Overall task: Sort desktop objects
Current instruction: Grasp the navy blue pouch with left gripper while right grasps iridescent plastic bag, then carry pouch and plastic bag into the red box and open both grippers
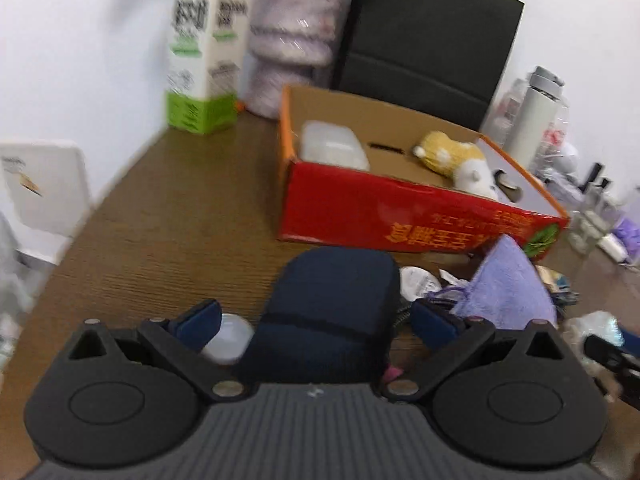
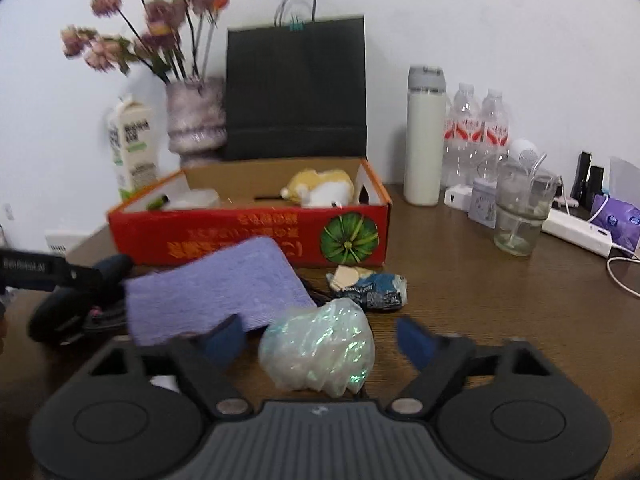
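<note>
Currently: L gripper [image 1: 316,320] jaws wide, dark-blue case [image 1: 332,312] between w/o contact; R gripper [image 2: 320,338] jaws apart round iridescent wrap [image 2: 320,348], near desk [image 2: 480,280] edge; red box [image 2: 248,236] far-centre.

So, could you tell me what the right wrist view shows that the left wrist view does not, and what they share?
Only the right wrist view shows the flowers in the vase, the glass cup and the iridescent plastic bag lying between the open fingers of the right gripper. Only the left wrist view shows the dark blue case between the open fingers of the left gripper, and a white bulb. Both show the red cardboard box, plush toy, purple cloth, black paper bag and white bottle.
</note>
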`<act>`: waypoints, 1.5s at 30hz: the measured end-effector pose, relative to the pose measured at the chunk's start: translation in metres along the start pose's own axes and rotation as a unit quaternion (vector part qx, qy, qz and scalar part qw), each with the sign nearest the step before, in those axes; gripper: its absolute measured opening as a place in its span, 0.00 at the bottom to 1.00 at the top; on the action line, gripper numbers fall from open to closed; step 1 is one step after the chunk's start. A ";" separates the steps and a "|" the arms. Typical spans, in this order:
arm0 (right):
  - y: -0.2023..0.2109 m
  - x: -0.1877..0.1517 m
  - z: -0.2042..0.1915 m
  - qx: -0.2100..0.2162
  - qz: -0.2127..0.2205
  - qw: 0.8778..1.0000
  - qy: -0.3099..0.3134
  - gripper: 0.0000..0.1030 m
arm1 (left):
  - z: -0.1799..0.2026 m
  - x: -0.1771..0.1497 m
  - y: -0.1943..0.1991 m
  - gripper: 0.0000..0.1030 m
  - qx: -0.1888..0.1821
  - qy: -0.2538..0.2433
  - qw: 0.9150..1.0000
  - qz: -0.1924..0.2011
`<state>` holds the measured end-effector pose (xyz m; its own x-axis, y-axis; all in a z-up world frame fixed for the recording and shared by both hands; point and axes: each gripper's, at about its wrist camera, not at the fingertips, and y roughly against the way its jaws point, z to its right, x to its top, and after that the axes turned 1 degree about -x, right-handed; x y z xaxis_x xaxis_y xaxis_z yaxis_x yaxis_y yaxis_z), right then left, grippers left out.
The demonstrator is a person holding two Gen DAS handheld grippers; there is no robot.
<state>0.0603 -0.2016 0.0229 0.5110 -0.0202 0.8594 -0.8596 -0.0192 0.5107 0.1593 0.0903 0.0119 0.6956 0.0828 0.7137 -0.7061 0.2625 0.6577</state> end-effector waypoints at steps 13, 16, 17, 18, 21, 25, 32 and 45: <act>0.002 -0.002 -0.003 0.009 0.011 1.000 0.013 0.25 | 0.006 -0.001 0.016 0.69 -0.004 -0.002 1.000 0.003; 0.007 -0.001 -0.006 0.011 0.012 1.000 0.003 0.22 | 0.013 0.001 0.040 0.69 -0.015 -0.006 0.999 0.037; 0.011 0.001 -0.007 0.011 0.016 1.000 -0.001 0.21 | 0.015 0.002 0.048 0.69 -0.020 -0.005 0.999 0.047; 0.014 0.003 -0.007 0.013 0.021 1.000 -0.005 0.20 | 0.016 0.004 0.055 0.69 -0.023 0.000 0.998 0.055; 0.029 0.014 -0.008 0.029 0.045 0.998 -0.024 0.19 | 0.020 0.017 0.073 0.69 -0.019 0.017 0.997 0.068; 0.038 0.040 -0.005 0.074 0.062 0.994 -0.057 0.17 | 0.033 0.052 0.077 0.69 -0.029 0.030 0.996 0.077; -0.009 0.123 0.007 0.117 0.064 0.983 -0.129 0.17 | 0.066 0.137 -0.016 0.69 -0.031 0.054 0.998 -0.004; -0.244 0.186 0.010 0.067 -0.142 0.978 -0.138 0.20 | 0.089 0.179 -0.176 0.67 0.064 0.070 0.993 -0.073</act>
<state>0.3650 -0.2103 0.0575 0.7268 -0.2646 0.6338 -0.6839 -0.1938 0.7033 0.3957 -0.0271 0.0453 0.7966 0.1878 0.5746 -0.6019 0.1581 0.7827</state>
